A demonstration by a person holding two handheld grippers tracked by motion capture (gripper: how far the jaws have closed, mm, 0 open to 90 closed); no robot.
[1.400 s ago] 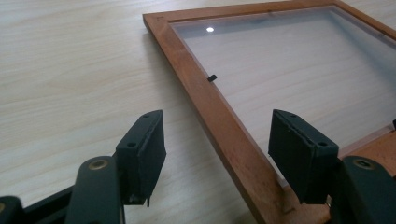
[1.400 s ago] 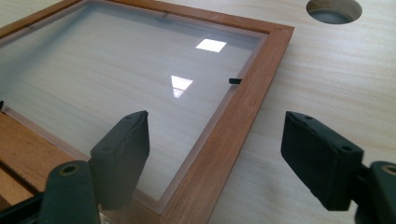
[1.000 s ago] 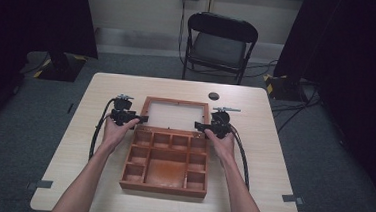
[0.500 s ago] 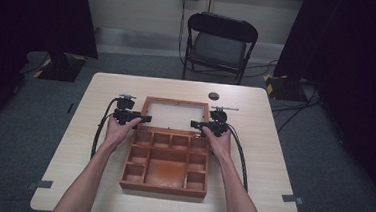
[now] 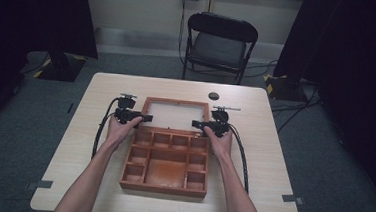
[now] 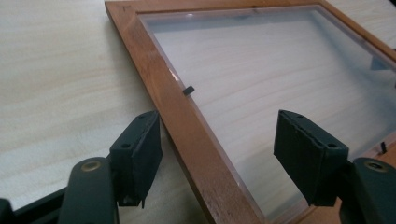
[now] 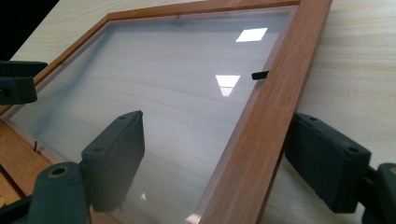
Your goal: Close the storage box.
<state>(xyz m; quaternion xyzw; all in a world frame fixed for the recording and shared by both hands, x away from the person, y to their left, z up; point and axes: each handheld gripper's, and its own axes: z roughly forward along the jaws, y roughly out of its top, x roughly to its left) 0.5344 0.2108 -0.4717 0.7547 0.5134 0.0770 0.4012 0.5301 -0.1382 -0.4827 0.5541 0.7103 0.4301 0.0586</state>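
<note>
the table [image 5: 267, 156] is the biggest thing in front of you, pale wood, with a dark folding chair [image 5: 220, 43] beyond its far edge. on the table lies an open wooden box [image 5: 166, 160], its base nearest you, split into small compartments around a larger middle one. the lid [image 5: 175, 115] is folded back flat on the table beyond the base, a wooden frame around a clear pane that shows the tabletop through it.

your left gripper [image 5: 134, 116] sits at the lid's left rail, just past the base's far left corner. in the left gripper view its jaws straddle that rail: one pad [image 6: 140, 156] is outside the frame, close against the wood, the other stands over the pane, well clear of the rail. the jaws have just been opening, so the gripper is released, with the rail between the pads but not pinched.

your right gripper [image 5: 205, 125] is at the lid's right rail, mirroring the left. in the right gripper view one pad [image 7: 327, 161] is outside the frame, near the wood, and the other hangs over the pane, apart from the rail. its jaws have just been closing, yet they are loose around the rail, not gripping it.

a small dark disc [image 5: 214, 96] lies on the table beyond the lid, near the far edge.
</note>
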